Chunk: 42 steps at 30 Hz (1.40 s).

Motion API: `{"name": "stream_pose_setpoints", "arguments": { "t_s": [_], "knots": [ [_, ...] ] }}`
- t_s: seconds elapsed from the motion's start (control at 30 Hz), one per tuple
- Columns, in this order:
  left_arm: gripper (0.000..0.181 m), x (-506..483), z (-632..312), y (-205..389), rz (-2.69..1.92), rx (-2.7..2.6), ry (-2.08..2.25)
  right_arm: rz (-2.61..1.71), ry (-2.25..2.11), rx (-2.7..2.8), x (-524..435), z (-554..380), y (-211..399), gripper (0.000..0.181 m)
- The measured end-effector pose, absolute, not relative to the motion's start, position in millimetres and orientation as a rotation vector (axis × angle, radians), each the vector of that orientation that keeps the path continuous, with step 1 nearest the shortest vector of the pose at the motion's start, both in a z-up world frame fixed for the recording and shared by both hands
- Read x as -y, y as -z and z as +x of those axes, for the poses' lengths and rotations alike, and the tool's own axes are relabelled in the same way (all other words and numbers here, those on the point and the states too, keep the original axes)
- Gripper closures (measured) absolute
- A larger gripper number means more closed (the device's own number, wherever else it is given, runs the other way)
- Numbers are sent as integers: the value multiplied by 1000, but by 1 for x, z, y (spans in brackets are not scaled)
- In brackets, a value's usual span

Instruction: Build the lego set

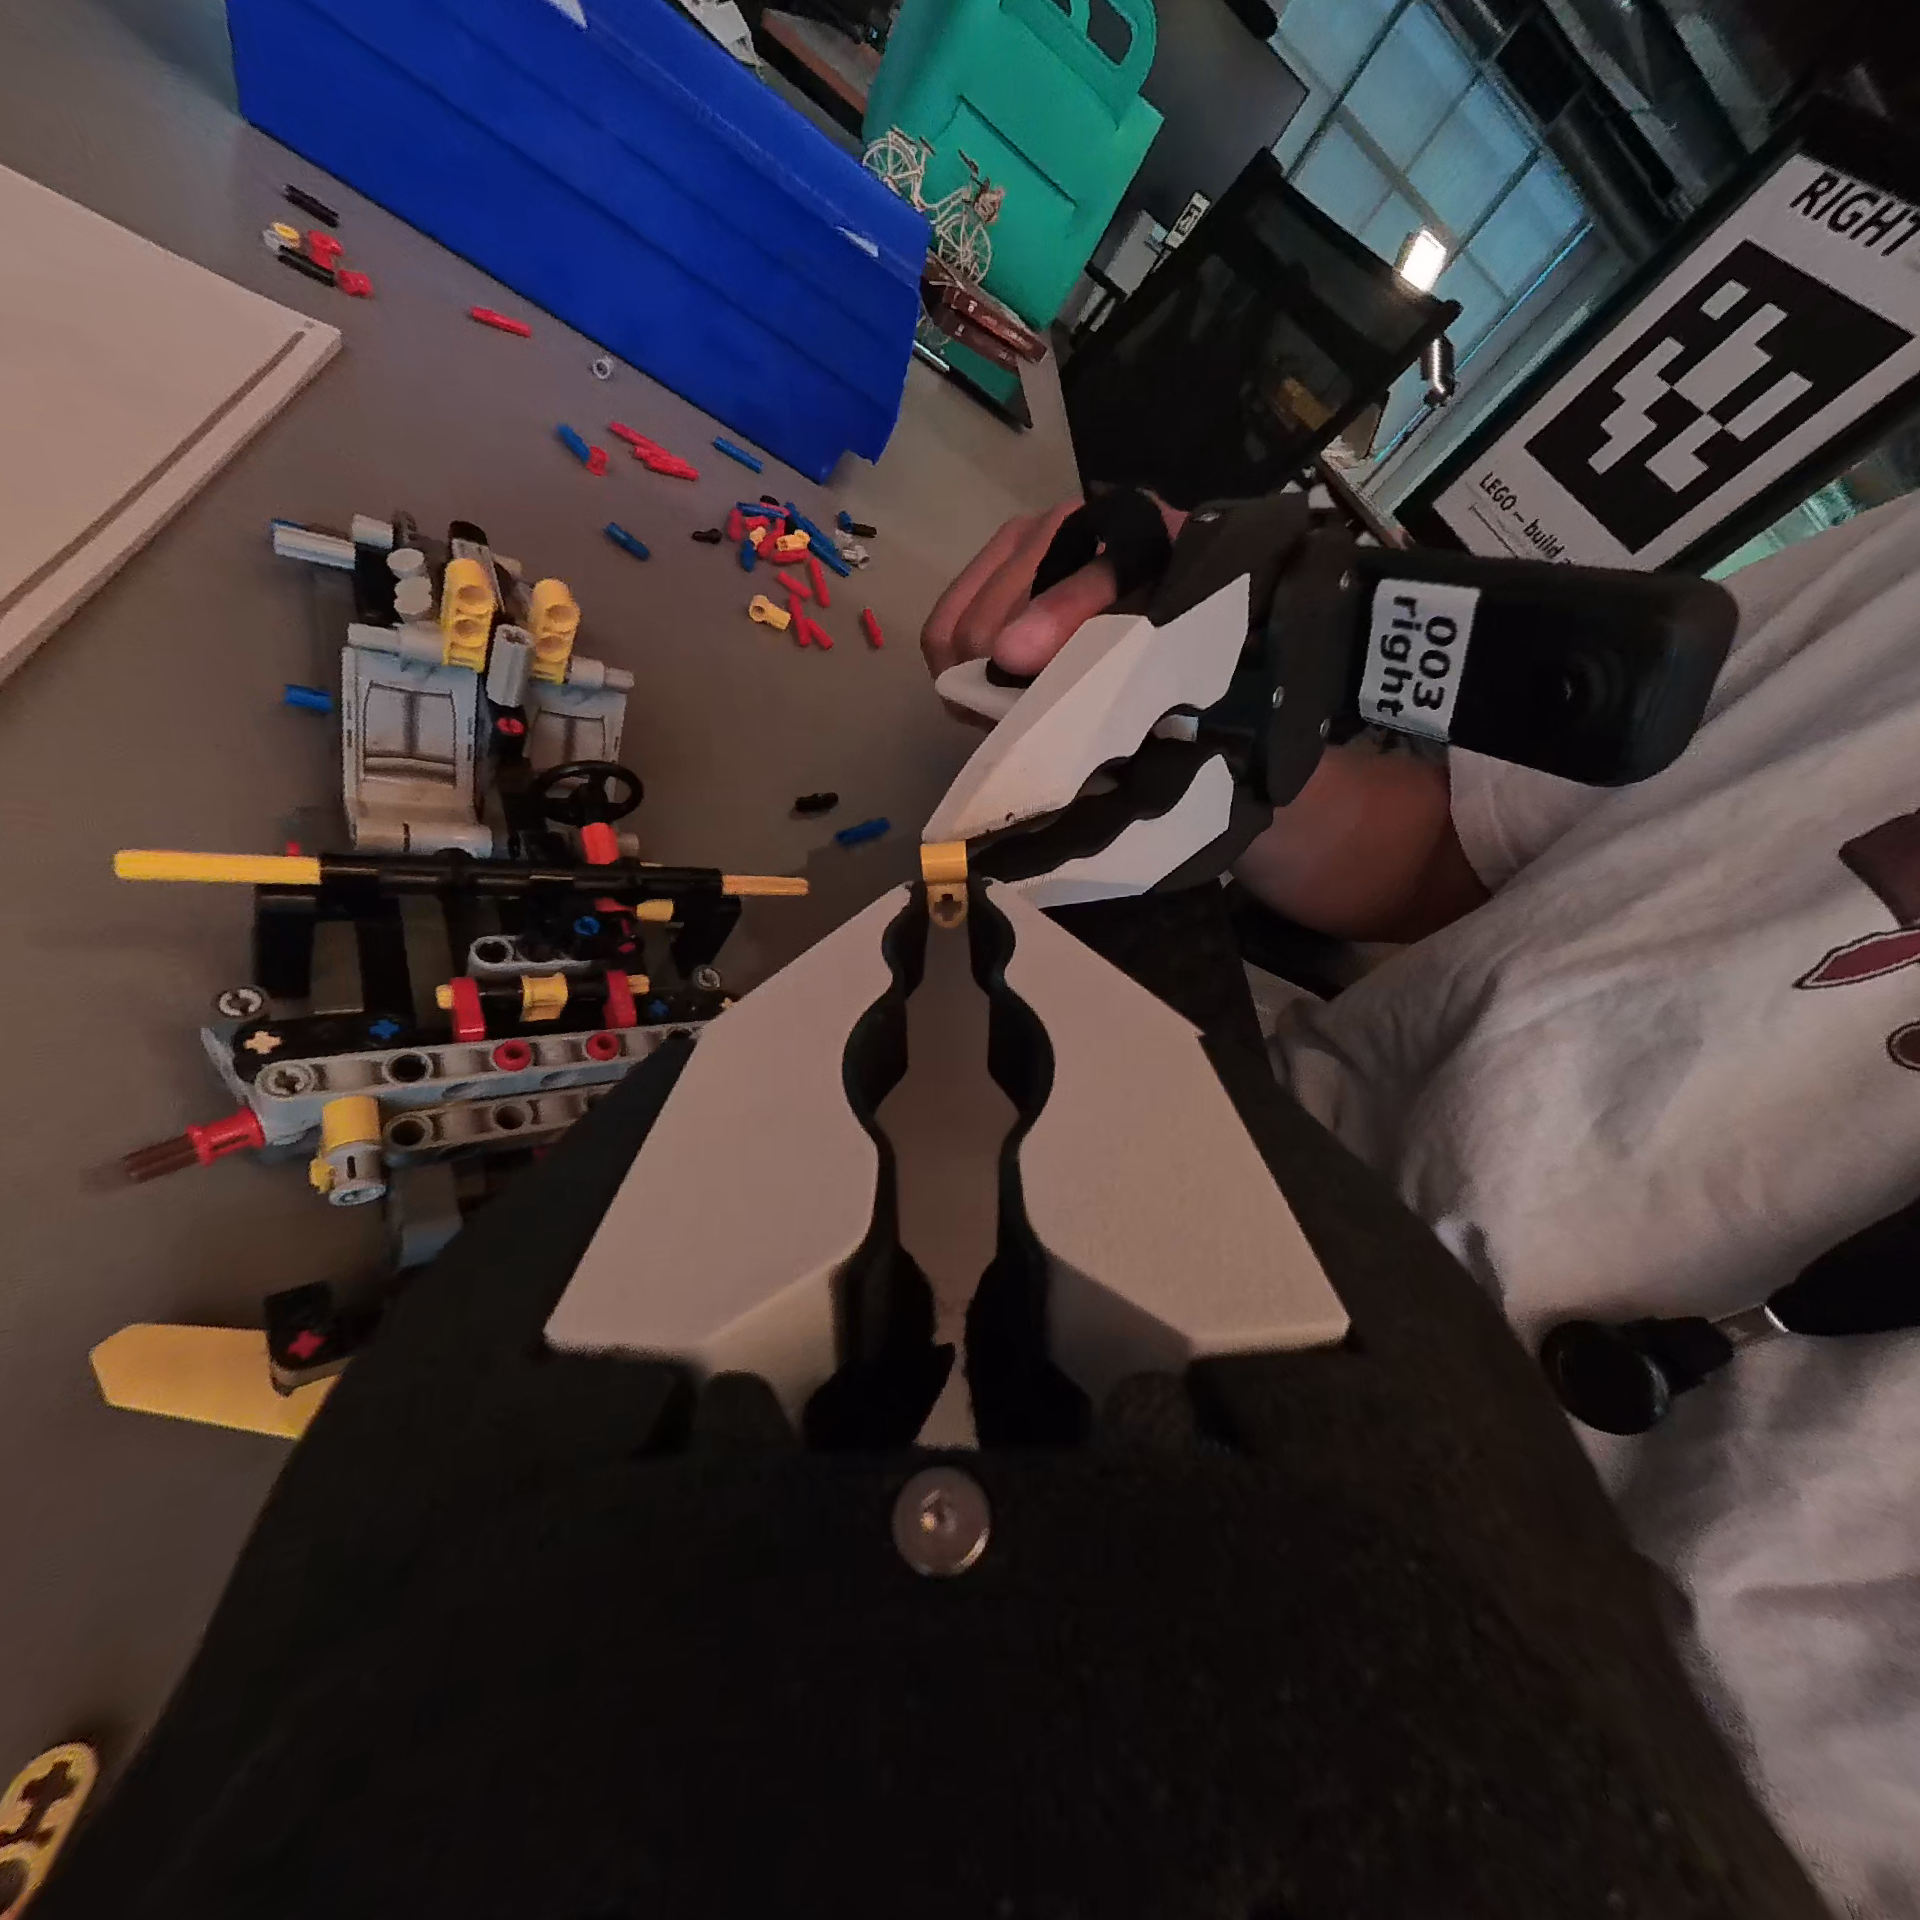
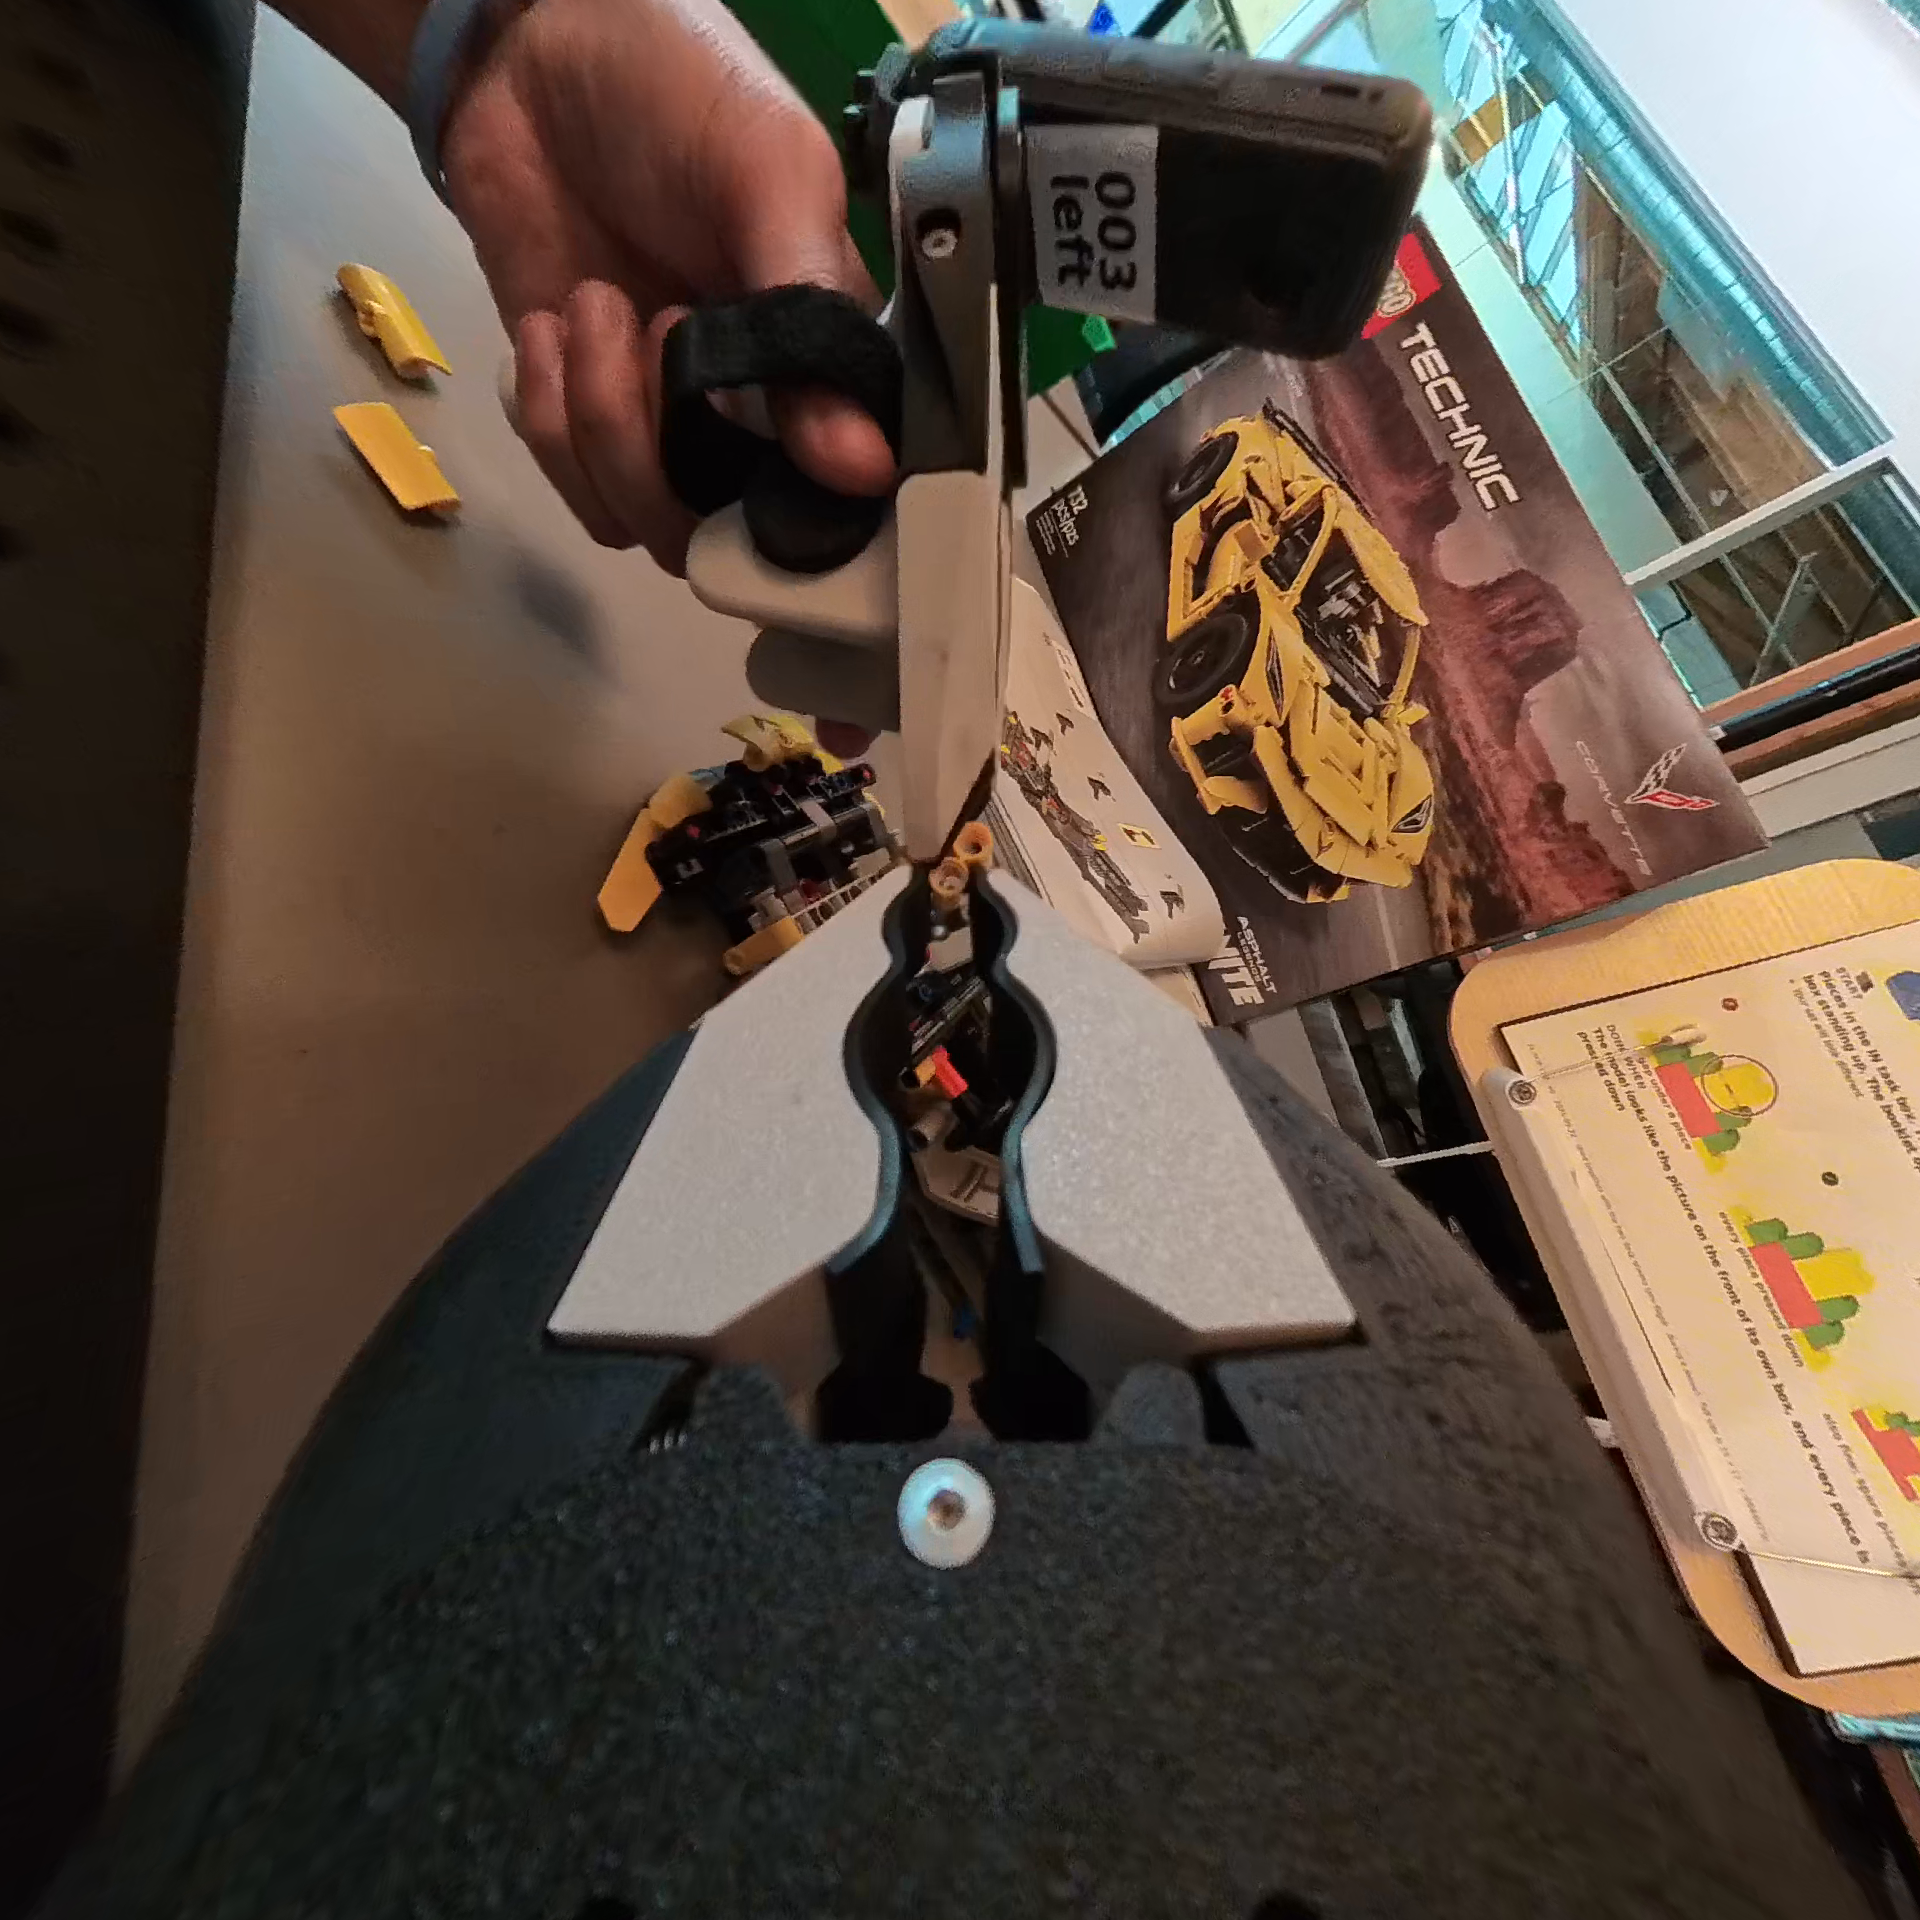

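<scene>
The small yellow connector (image 1: 944,883), at frame centre above the table, looks light, stiff and slippery, pinched at opposite ends by the nearly closed left gripper (image 1: 943,902) and right gripper (image 2: 951,883); the blue bin (image 1: 582,208), upper left, hides its contents.

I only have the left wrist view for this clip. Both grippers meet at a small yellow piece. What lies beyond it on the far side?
Observer: In the right wrist view, the set's box stands behind the meeting grippers, a yellow car on its front.
Operator: Any more parts I can't see?
Observer: Two loose yellow panels lie on the table, past the hand holding the left gripper.
Operator: Is there only the one build?
Observer: No, a second black and yellow sub-assembly sits beyond the yellow connector.
</scene>
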<state>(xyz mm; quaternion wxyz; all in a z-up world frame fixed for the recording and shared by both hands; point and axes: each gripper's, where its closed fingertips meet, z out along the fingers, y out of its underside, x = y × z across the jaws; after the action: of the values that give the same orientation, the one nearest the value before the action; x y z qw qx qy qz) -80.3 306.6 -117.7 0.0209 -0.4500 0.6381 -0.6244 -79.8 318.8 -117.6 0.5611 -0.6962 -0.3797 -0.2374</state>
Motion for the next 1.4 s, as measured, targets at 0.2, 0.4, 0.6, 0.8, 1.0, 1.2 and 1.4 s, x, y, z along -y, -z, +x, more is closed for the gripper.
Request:
{"name": "stream_pose_setpoints", "arguments": {
  "t_s": [0.2,0.4,0.6,0.8,1.0,1.2,1.4],
  "knots": [
    [173,-311,-78,114,-1388,-1944,1934,-1755,392,721,-308,-74,117,175],
    [173,-323,-72,106,-1360,-1853,1877,-2077,93,385,-254,-18,148,160],
    [173,-327,-66,99,-1300,-1775,1826,-2290,-23,218,-220,4,188,162],
    [173,-334,-63,106,-1343,-1762,1775,-2311,-1,291,-219,-6,194,163],
    [173,-336,-62,106,-1337,-1754,1758,-2296,28,292,-218,-5,192,164],
    [173,-338,-61,107,-1340,-1757,1735,-2322,-19,294,-221,-12,194,164],
    [173,-337,-61,108,-1338,-1769,1721,-2350,-126,247,-219,-15,194,166]
  ]
}}
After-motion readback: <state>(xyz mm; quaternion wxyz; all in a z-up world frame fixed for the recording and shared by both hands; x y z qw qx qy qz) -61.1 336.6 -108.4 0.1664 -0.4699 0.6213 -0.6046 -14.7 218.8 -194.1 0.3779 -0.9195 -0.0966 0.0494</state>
